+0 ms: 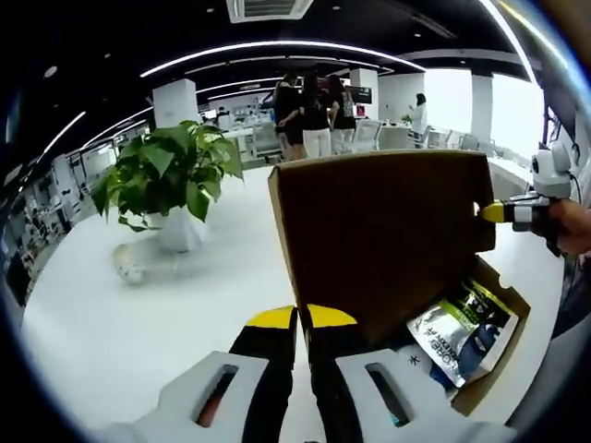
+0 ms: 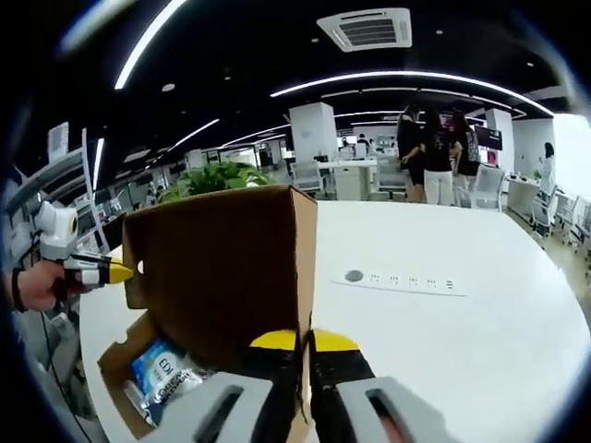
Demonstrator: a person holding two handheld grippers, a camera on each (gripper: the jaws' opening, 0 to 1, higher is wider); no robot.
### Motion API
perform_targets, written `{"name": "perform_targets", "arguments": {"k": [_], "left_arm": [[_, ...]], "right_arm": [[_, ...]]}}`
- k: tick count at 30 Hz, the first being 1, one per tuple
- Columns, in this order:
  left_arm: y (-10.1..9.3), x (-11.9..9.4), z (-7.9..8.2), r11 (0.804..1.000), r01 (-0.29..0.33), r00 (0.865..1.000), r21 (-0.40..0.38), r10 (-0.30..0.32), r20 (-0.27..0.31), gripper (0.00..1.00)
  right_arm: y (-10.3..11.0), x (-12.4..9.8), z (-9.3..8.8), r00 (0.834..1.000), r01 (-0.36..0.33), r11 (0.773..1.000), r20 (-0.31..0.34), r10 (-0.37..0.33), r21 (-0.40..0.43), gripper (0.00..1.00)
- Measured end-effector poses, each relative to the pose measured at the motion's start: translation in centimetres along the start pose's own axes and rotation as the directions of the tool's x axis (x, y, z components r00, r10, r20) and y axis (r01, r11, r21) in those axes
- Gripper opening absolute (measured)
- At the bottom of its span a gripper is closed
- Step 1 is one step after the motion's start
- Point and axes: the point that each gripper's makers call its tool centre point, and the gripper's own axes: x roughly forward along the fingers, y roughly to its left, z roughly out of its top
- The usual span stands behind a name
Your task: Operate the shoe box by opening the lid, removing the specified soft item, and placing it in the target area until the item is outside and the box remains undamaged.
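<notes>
White office table (image 2: 480, 341), shoe box (image 2: 222, 268) lid raised, both hand-held grippers (image 1: 301, 318) (image 2: 305, 341) pressed together on lid edge.

We log bright, even light from curved white ceiling light strips (image 2: 406, 78), window glare (image 1: 517, 111) at one side, strong fisheye bending at edges, distant figures soft.

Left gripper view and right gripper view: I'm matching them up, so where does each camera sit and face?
Left gripper view: rides the left claw, facing the raised box lid; a hand shows.
Right gripper view: rides the right claw, facing the lid's other side; a hand shows.
Shared: lid, open box, plant, white table.
</notes>
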Motion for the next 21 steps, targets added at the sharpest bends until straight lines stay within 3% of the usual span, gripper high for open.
{"name": "perform_targets", "arguments": {"k": [21], "left_arm": [[1.3,2.5,-0.6,0.999,-0.024,0.997,-0.047,0.020,-0.077,0.01]], "right_arm": [[-0.9,3.4,-0.8,0.999,-0.004,0.999,-0.054,0.007,0.054,0.00]]}}
